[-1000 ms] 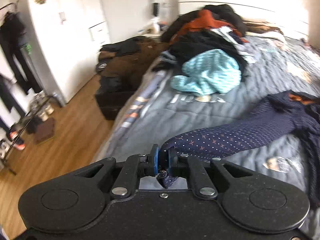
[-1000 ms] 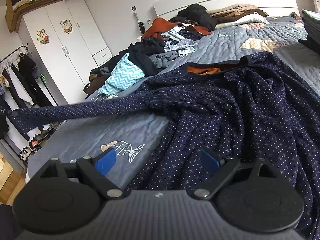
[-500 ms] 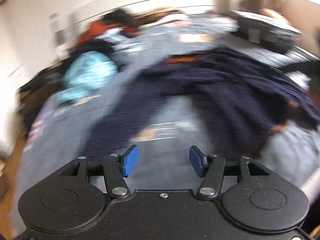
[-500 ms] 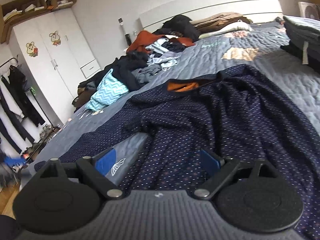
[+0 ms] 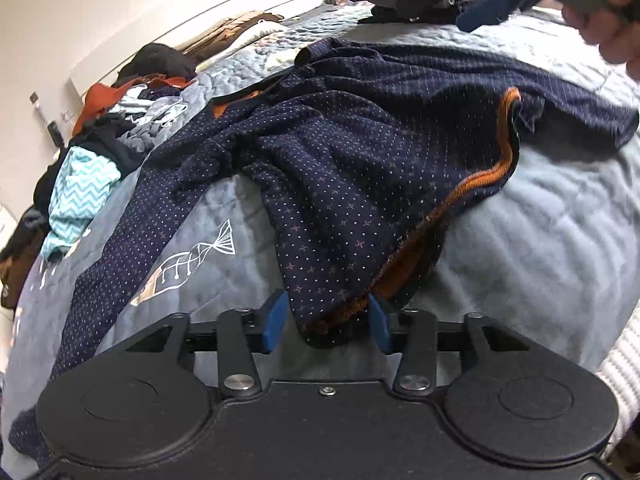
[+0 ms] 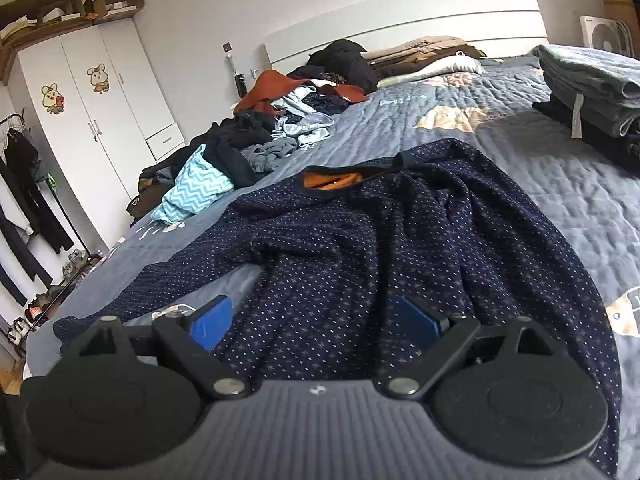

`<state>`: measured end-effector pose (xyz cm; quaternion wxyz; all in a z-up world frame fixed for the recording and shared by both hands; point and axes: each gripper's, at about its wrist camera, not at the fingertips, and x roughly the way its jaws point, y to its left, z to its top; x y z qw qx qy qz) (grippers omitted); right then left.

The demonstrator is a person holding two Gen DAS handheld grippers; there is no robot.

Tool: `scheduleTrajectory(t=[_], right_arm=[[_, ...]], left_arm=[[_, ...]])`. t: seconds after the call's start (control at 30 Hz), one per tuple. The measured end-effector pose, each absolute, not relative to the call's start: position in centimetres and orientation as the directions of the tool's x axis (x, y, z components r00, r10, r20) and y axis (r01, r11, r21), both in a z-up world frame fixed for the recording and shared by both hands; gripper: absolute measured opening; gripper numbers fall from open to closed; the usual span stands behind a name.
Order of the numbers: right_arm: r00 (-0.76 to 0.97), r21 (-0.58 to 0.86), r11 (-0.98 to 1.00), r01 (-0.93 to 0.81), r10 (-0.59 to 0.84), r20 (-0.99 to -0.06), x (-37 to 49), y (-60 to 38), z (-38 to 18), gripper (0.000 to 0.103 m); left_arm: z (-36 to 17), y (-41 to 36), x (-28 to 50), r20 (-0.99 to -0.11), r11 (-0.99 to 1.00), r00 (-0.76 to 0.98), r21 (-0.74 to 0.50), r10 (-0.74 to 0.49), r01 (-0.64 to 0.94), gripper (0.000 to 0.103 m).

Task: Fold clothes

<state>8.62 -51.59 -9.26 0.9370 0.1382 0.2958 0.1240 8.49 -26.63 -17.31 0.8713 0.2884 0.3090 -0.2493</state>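
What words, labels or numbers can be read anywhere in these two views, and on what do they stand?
None can be read.
Quilt: pale lettering near the clothes pile, too blurred to read.
Wardrobe: two cartoon stickers, pictures only, no words visible.
White box by the headboard: small dark mark at its top corner, too small to read.
Right gripper: small emblem on its body, not text.

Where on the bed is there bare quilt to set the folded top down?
Free: the grey quilt between the navy dotted top and the folded stack at the right edge; also the fish-print patch between the top's body and its stretched sleeve. Crowded: the clothes pile along the far left edge.
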Motion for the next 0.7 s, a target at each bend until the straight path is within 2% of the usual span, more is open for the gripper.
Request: scheduleTrajectory(t=[0.2, 0.3, 0.33, 0.53, 0.7], right_arm=[[0.785, 0.289, 0.942, -0.17, 0.307, -0.538, 8.2, -51.7, -9.8, 0.091], [0.784, 0.249, 0.953, -0.169, 0.284, -0.552, 7.5, -51.9, -9.9, 0.091], [0.785, 0.24, 0.957, -0.163, 0.273, -0.556, 7.3, -52.2, -10.0, 0.091], [0.791, 0.224, 0.968, -0.11, 0.221, -0.57, 6.3, -53.7, -9.9, 0.091], [0.786, 0.202, 0.972, -0.121, 0.218, -0.579, 5.5, -53.8, -9.7, 0.091]], left_arm=[[-18.1, -27.3, 8.8, -0.667, 0.703, 0.704, 0.379, -0.242, 0.601, 0.039], [-18.1, -27.5, 8.8, -0.657, 0.698, 0.71, 0.385, -0.251, 0.603, 0.013], [-18.0, -27.6, 8.9, -0.655, 0.699, 0.713, 0.387, -0.25, 0.601, 0.011], [-16.9, -26.7, 9.0, -0.672, 0.722, 0.693, 0.34, -0.262, 0.603, 0.004], [-14.2, -24.3, 8.9, -0.626, 0.791, 0.739, 0.308, -0.251, 0.529, 0.004]])
